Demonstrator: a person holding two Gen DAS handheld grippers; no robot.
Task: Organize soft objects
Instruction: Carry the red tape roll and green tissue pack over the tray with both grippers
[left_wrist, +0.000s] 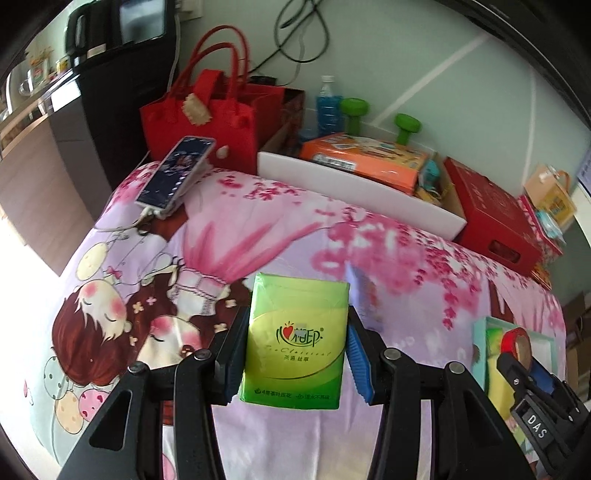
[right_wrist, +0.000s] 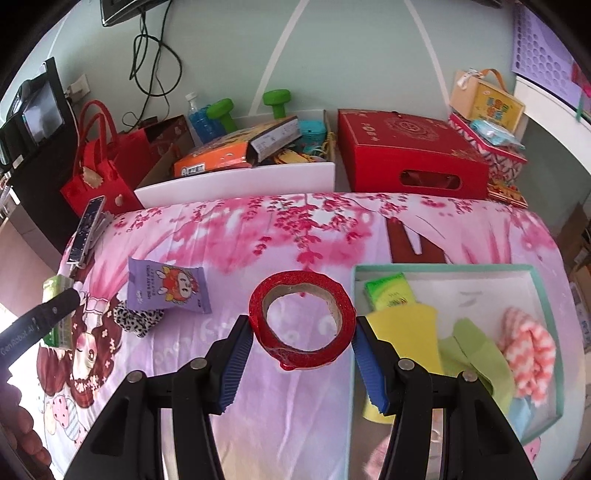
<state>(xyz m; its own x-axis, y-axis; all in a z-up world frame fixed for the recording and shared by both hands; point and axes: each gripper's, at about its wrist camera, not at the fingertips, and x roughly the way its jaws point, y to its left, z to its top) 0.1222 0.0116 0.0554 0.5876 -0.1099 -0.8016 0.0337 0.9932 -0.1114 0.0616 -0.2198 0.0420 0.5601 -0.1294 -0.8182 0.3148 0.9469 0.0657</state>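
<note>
While lifted clear above the pink cartoon bedspread (right_wrist: 295, 236), both tools loaded.
Left tool (left_wrist: 293, 354) clamped on the green tissue pack (left_wrist: 295, 332), upright between blue pads; right tool (right_wrist: 301, 354) squeezing the red tape roll (right_wrist: 303, 319), just left of the teal-rimmed box (right_wrist: 546, 295) with cloths inside. Purple snack packet (right_wrist: 168, 290) flat on the bedspread.

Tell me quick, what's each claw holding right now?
Left claw: closed on a green tissue pack.
Right claw: closed on a red tape roll.
</note>
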